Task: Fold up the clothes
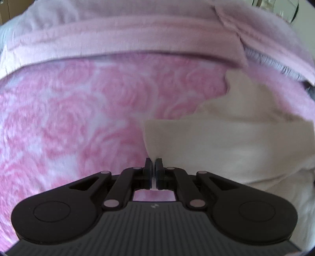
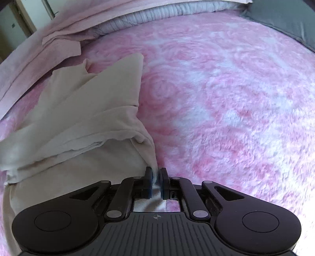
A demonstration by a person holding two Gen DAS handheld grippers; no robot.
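Both hand-held grippers are clamped on a cream garment [image 2: 78,118] spread over a pink rose-patterned fleece blanket [image 2: 226,98]. At the bottom centre of the right wrist view, the right gripper [image 2: 156,175] pinches a bunched fold of the cloth, which shows between its blue pads. In the left wrist view the left gripper [image 1: 153,163] is closed tight on a corner of the same cream garment [image 1: 226,141], which fills the lower right of that frame.

The fabric looks thin, soft and light; it sags into layered creases in the left half of the right wrist view and would likely drape and slip rather than hold a shape. Corners and hemmed edges seem the best places to hold it, keeping it taut between the two grips.

Farther off, a folded pale pink sheet [image 1: 137,39] crosses the top of the left wrist view, close behind the garment and likely to crowd a fold laid that way. A grey ribbed cushion [image 2: 157,13] and a dark grey pillow [image 2: 285,21] sit at the top of the right wrist view.
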